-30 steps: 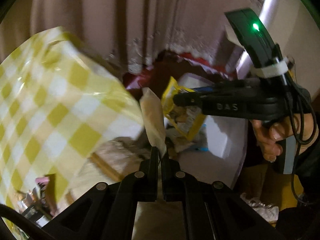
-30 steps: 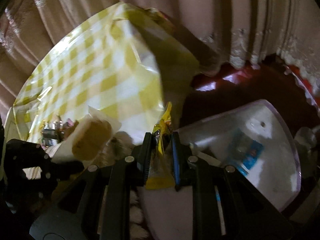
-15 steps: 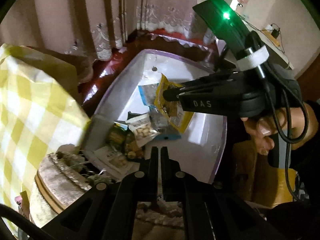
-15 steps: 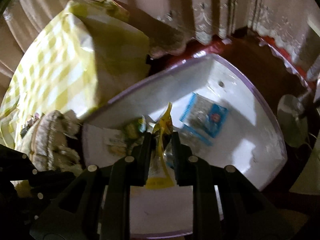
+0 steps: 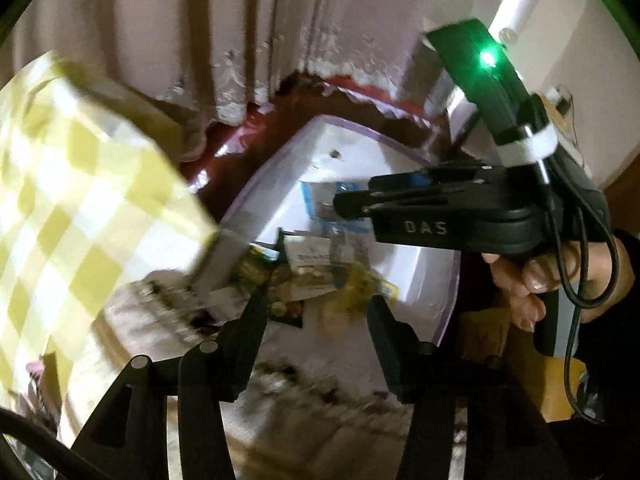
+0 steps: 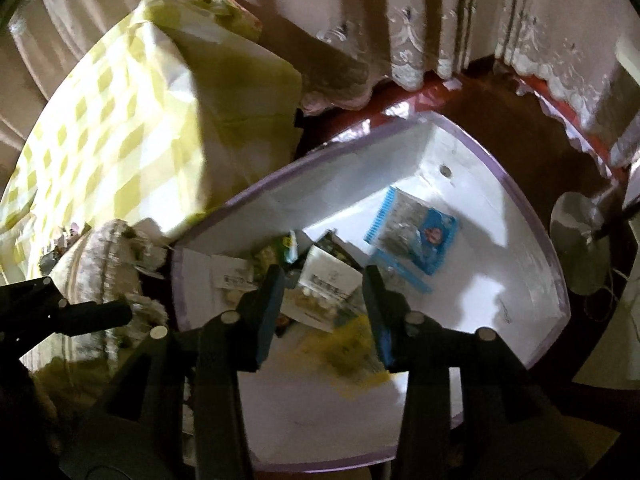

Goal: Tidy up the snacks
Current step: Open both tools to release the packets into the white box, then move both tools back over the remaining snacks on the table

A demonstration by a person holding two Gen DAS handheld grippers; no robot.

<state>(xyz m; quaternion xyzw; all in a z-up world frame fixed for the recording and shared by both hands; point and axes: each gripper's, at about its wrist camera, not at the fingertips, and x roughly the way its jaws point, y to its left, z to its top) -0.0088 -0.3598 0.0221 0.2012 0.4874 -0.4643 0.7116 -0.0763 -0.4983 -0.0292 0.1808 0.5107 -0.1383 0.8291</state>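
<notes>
Right tool (image 6: 324,300) gapes wide above a blurred yellow packet (image 6: 352,354) in the white box (image 6: 532,280); left tool (image 5: 316,312) wide, empty.

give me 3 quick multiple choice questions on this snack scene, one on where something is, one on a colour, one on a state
1. Where does the blue packet lie?
A. inside the white bin
B. on the checked cloth
C. in the right tool

2. What colour is the bin's rim?
A. green
B. pale purple
C. orange

3. How does the right tool stand?
A. shut on a packet
B. open and empty
C. out of view

Answers:
1. A: the blue packet lies flat on the bin's floor, toward the far corner.
2. B: a pale purple edge runs round the white walls.
3. B: its fingers are spread, with the blurred yellow packet loose below them.
</notes>
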